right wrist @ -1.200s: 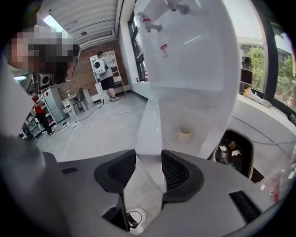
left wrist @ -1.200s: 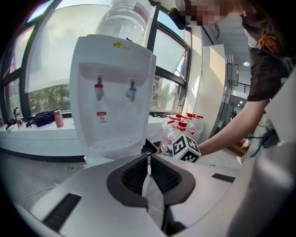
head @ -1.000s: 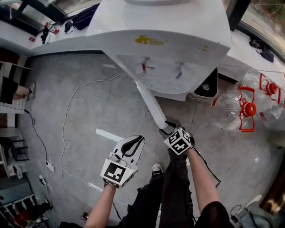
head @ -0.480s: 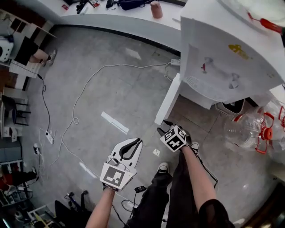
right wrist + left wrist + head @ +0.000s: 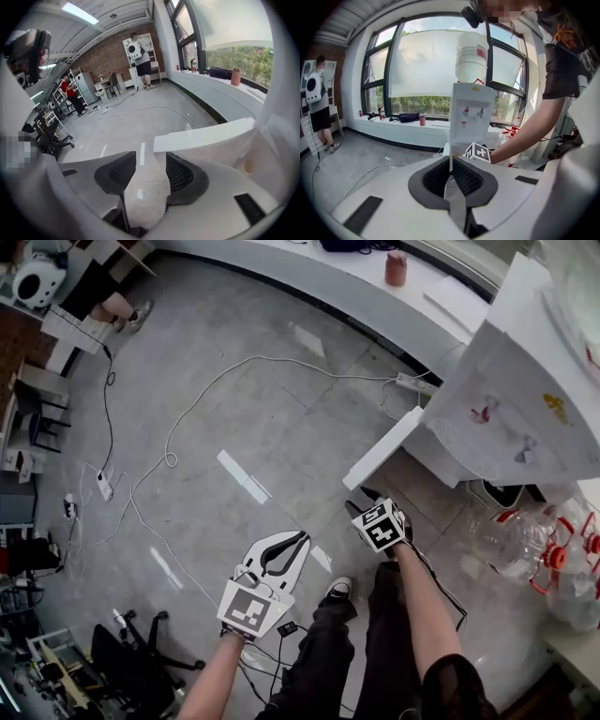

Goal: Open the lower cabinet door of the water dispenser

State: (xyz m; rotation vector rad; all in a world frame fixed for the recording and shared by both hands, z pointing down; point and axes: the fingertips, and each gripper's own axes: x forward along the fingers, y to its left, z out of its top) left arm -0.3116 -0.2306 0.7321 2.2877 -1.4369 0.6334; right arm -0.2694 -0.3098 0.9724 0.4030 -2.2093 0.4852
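Observation:
The white water dispenser (image 5: 516, 399) stands at the right of the head view. Its lower cabinet door (image 5: 384, 448) is swung wide out over the floor. My right gripper (image 5: 361, 502) is at the door's free end. In the right gripper view the door's edge (image 5: 206, 133) lies just beyond the right finger. The right gripper's (image 5: 150, 157) jaws are opening, and only floor shows between the pads. My left gripper (image 5: 301, 539) hangs lower left, away from the door, shut and empty. The left gripper (image 5: 450, 161) faces the dispenser (image 5: 471, 117) from a distance.
Empty water bottles (image 5: 525, 545) with red handles lie right of the dispenser. A power strip (image 5: 412, 382) and a white cable (image 5: 187, 418) run across the floor. A long window ledge (image 5: 309, 277) carries a pink cup (image 5: 397, 268). A person (image 5: 318, 108) stands far left.
The door has swung farther out from the dispenser, and my right gripper has gone with its free end. The left gripper stayed shut and shifted along beside it.

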